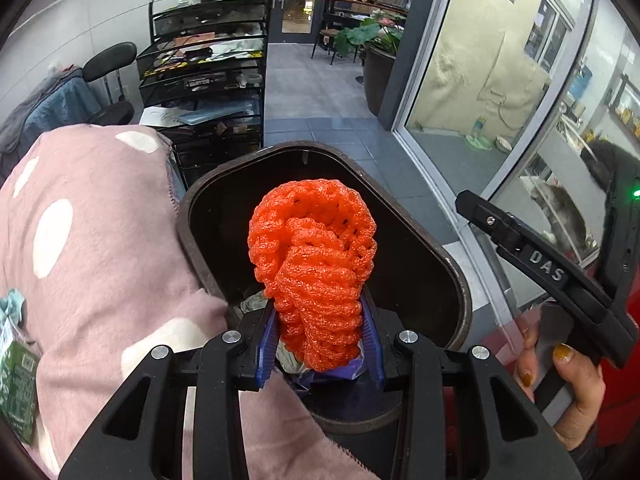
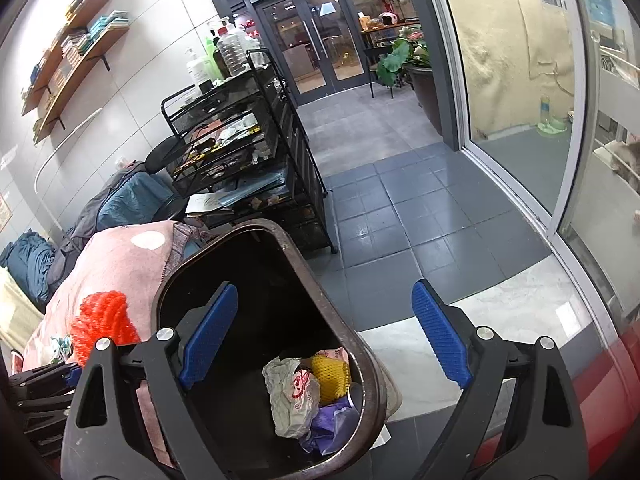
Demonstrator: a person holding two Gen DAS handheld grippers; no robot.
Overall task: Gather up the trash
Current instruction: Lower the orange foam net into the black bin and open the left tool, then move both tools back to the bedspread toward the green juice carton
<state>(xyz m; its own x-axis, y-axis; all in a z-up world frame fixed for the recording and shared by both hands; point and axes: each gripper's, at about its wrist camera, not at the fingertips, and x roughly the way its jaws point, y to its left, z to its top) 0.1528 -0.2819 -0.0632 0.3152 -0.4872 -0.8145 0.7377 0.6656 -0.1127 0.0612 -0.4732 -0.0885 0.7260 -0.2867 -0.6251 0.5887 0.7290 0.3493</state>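
Left tool [image 1: 320,340]: clamped on the orange foam net [image 1: 316,264], held above the open bin [image 1: 452,280].
Right tool [image 2: 320,336]: spread wide, empty, over the bin's near rim.
Done: crumpled wrapper [image 2: 290,396], yellow net [image 2: 330,376] and purple bag [image 2: 332,420] already lie in the bin.
Left: dropping the orange net in; a green packet [image 1: 16,384] waits on the pink spotted cloth [image 1: 100,240].

There were two tools, the left tool [image 1: 320,344] and the right tool [image 2: 320,336]. One orange foam net [image 1: 316,268] hung over one dark bin [image 2: 372,392]. Inside the bin lay one yellow foam net [image 2: 330,376], one crumpled white wrapper [image 2: 288,396] and one purple bag [image 2: 328,424].
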